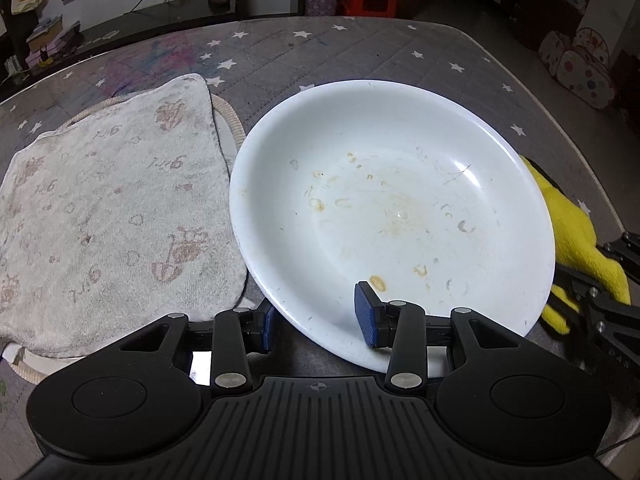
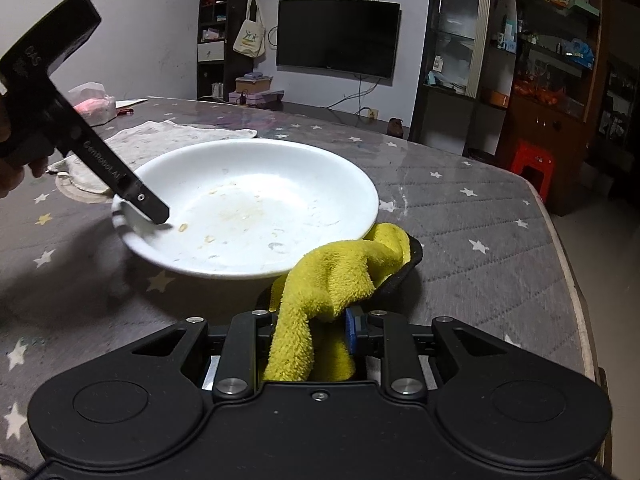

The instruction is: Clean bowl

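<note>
The left hand-held gripper (image 1: 320,320) clamps the near rim of the dirty white bowl (image 1: 392,216) on the surface (image 2: 480,216). The right hand-held gripper (image 2: 312,332) pinches a yellow cloth (image 2: 340,272) just beside it. Wiping hasn't started; next the cloth needs to get over the rim onto the stains.

White lettering "CenRobot.AI" runs along the black left gripper (image 2: 148,210) in the right wrist view, with "OAS" on its upper housing, while the pale printed towel (image 1: 112,208) bears repeated faded marks resembling "girl", too worn to read surely.
</note>
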`<state>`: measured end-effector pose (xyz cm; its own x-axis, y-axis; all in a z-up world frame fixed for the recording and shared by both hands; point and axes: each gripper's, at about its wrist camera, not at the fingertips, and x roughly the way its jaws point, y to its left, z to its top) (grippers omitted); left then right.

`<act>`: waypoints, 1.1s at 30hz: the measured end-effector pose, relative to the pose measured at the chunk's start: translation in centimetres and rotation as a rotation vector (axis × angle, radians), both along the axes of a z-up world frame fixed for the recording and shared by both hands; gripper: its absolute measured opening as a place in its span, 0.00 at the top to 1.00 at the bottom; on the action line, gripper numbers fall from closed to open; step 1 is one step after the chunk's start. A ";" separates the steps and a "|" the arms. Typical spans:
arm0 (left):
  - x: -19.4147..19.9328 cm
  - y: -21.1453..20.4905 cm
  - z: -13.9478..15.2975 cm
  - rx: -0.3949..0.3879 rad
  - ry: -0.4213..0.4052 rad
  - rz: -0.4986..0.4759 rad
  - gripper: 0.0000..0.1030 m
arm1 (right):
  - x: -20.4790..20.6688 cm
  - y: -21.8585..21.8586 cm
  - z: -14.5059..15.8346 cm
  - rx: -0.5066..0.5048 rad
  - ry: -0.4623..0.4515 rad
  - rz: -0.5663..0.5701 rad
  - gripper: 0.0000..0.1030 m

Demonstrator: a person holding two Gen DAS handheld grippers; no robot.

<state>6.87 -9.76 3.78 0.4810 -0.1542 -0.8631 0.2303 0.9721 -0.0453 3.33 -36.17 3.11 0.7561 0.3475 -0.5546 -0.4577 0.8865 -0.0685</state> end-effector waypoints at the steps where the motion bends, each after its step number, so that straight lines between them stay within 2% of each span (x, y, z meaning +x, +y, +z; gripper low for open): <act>1: 0.0 0.0 0.0 0.003 0.000 -0.002 0.59 | 0.1 0.0 -0.1 -0.001 -0.001 0.000 0.75; 20: 1.9 -0.4 0.2 0.089 0.002 -0.063 0.58 | 3.3 -0.7 -0.6 -0.026 -0.025 0.019 0.75; 33: 3.3 -0.8 0.1 0.127 0.000 -0.090 0.57 | 3.6 -0.6 -0.8 -0.031 -0.039 0.009 0.75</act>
